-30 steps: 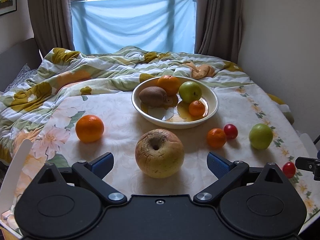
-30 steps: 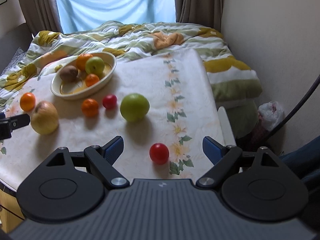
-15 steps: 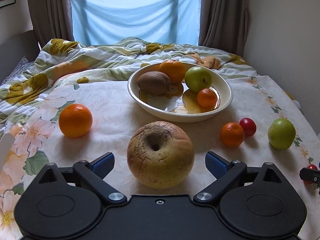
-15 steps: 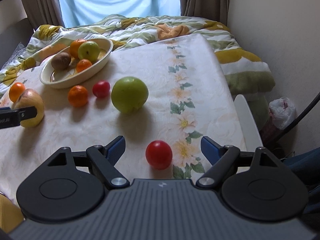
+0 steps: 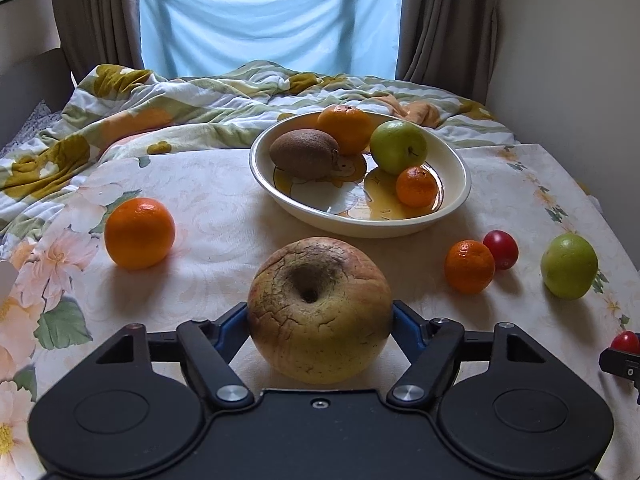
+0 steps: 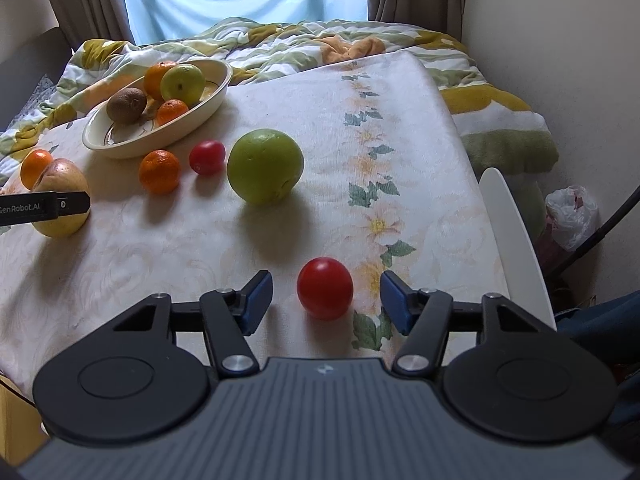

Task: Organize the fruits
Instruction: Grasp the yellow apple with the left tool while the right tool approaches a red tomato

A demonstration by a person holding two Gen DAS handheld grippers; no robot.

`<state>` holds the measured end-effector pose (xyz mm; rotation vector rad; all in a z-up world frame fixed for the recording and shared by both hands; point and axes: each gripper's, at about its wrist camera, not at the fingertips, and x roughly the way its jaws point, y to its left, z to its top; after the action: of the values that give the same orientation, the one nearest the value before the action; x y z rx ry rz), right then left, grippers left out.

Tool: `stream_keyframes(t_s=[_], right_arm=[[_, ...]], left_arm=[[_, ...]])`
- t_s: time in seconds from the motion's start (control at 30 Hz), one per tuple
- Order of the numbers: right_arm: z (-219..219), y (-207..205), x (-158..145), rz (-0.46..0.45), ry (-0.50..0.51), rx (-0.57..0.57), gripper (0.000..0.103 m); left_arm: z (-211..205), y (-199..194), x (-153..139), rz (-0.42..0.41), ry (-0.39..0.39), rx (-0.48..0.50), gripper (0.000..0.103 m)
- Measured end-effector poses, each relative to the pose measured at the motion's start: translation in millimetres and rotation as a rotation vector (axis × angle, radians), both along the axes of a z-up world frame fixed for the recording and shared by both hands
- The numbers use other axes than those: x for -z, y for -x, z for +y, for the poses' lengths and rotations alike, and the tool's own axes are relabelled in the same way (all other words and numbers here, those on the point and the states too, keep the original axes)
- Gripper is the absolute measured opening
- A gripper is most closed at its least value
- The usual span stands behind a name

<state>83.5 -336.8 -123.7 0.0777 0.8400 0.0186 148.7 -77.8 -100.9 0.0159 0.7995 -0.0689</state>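
A large, cracked yellow-brown apple (image 5: pixel 320 308) rests on the floral cloth between the fingers of my left gripper (image 5: pixel 318 322). Its jaws are closing, and both blue pads touch the apple's sides. In the right wrist view a small red tomato (image 6: pixel 325 288) lies between the fingers of my right gripper (image 6: pixel 326 300). Those jaws are closing too, with a gap left on each side of the tomato. The cream bowl (image 5: pixel 460 196) behind holds a kiwi (image 5: pixel 304 154), an orange (image 5: pixel 346 128), a green apple (image 5: pixel 398 146) and a mandarin (image 5: pixel 416 186).
Loose on the cloth lie an orange (image 5: pixel 139 233), a mandarin (image 5: pixel 469 266), a second red tomato (image 5: pixel 501 249) and a green apple (image 6: pixel 265 171). A rumpled quilt (image 5: pixel 180 108) lies behind the bowl. The cloth's right edge drops off beside a white chair back (image 6: pixel 508 216) and a wall.
Both grippers moved forward and down over their fruit. The left jaws narrowed onto the large apple. The right jaws narrowed around the small tomato.
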Motion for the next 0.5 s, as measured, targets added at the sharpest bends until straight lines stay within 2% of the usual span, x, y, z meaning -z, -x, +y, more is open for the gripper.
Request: stream_keyframes(t_s=[0.4,0.47,0.5], right_arm=[[2.8,-1.3,0.9,0.003,0.008,-0.004,0.066],[3.5,-0.9,0.7,0.002,0.009,-0.008,0.061],[4.4,-1.0,0.9,0.003,0.012,-0.013,0.052]], left_arm=[[0.0,6.4,-1.1,0.005,-0.008,0.008,0.078],[0.3,8.4,-1.4,0.007,-0.006,0.007,0.077],[0.5,9.9,-1.6,0.008,-0.004,0.007,0.077]])
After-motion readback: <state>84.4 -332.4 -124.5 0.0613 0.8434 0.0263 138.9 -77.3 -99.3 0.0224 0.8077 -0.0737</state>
